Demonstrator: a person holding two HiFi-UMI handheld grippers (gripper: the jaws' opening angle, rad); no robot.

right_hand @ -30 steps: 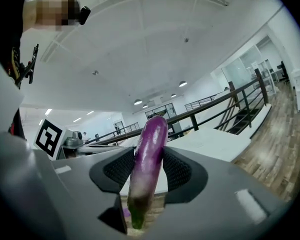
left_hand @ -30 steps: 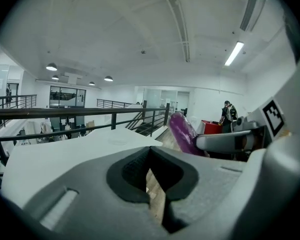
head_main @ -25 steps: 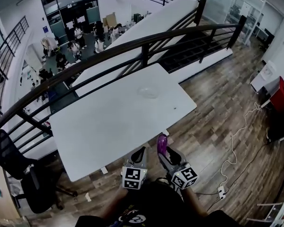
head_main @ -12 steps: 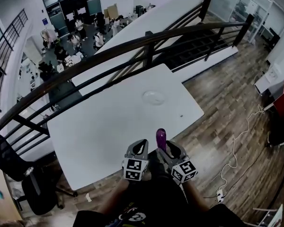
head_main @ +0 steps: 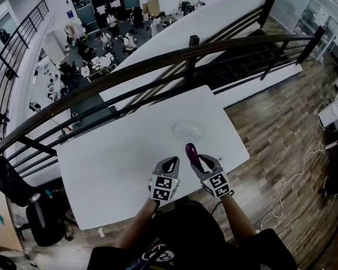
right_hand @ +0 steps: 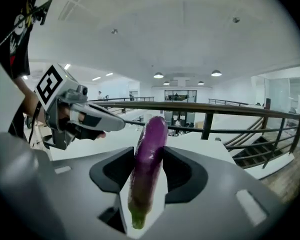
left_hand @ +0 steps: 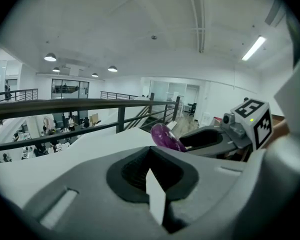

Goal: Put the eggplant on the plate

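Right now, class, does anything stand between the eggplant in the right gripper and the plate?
Nothing visible does. The eggplant, held in the right gripper, is just short of the plate, with only bare white table between them. The left gripper is off to one side, clear of that path.

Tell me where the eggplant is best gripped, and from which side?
Grip the eggplant across its middle, coming from the stem end, as the right gripper does. Its long, even sides likely suit the jaws; the rounded tip might slip.
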